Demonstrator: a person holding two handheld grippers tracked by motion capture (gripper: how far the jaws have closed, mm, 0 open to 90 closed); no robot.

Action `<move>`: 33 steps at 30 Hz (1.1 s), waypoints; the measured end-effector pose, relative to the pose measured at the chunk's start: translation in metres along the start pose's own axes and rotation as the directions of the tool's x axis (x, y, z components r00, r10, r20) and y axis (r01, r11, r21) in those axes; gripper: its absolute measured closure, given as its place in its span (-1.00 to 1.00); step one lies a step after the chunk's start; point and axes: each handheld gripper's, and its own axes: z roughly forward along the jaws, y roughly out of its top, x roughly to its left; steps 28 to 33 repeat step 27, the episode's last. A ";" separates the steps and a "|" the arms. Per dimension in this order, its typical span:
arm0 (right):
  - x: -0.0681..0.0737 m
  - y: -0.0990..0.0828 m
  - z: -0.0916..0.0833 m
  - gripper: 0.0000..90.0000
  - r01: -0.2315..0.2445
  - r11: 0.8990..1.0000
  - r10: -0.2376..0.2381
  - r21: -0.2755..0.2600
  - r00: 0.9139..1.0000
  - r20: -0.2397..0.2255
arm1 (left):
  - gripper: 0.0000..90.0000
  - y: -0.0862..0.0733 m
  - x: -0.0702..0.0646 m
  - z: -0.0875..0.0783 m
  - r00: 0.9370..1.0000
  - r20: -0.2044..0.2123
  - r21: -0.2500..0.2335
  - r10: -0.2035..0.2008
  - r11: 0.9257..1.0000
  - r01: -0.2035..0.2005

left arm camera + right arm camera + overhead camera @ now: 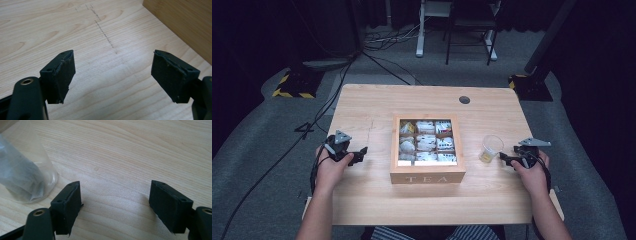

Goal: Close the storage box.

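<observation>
A wooden tea box (pixel 427 175), lettered TEA on its front, stands open in the middle of the table with tea bags (pixel 426 142) in its compartments. My left gripper (pixel 360 155) rests low over the table to the left of the box, jaws open and empty; in the left gripper view (pixel 112 75) the box's side wall (pixel 185 22) rises at upper right. A clear plastic cup (pixel 490 148) with something yellowish in its bottom stands right of the box. My right gripper (pixel 506 159) sits just right of the cup, open and empty (pixel 115 202); the cup (pixel 22 175) is beside its left jaw.
The light wooden table (pixel 362 200) has a round cable hole (pixel 464 99) at the back right. A faint dashed pencil line (pixel 103 32) runs across the wood left of the box. Beyond the table are floor cables, stand bases and a chair.
</observation>
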 end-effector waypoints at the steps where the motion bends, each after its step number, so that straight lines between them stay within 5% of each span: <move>1: 0.000 0.000 0.000 -0.42 -0.001 1.000 0.001 0.000 1.000 0.000 | -0.55 -0.001 0.001 0.001 1.000 -0.002 0.001 -0.004 1.000 0.004; 8: 0.000 0.000 0.000 -0.42 0.000 1.000 0.000 0.000 1.000 0.000 | -0.56 -0.009 0.002 0.011 1.000 -0.018 0.029 0.009 1.000 -0.009; 12: 0.000 0.000 0.000 -0.42 0.000 1.000 0.000 0.000 1.000 0.000 | -0.56 -0.011 0.004 0.015 0.999 -0.031 0.091 0.035 0.995 -0.032; 17: 0.000 0.000 0.000 -0.42 0.000 1.000 0.000 0.000 1.000 0.000 | -0.58 -0.011 0.006 0.015 0.999 -0.022 0.105 -0.035 0.994 0.037; 33: 0.000 0.000 0.000 -0.42 0.000 1.000 0.000 0.000 1.000 0.000 | -0.67 -0.011 0.007 0.015 0.998 -0.036 0.113 -0.042 0.993 0.046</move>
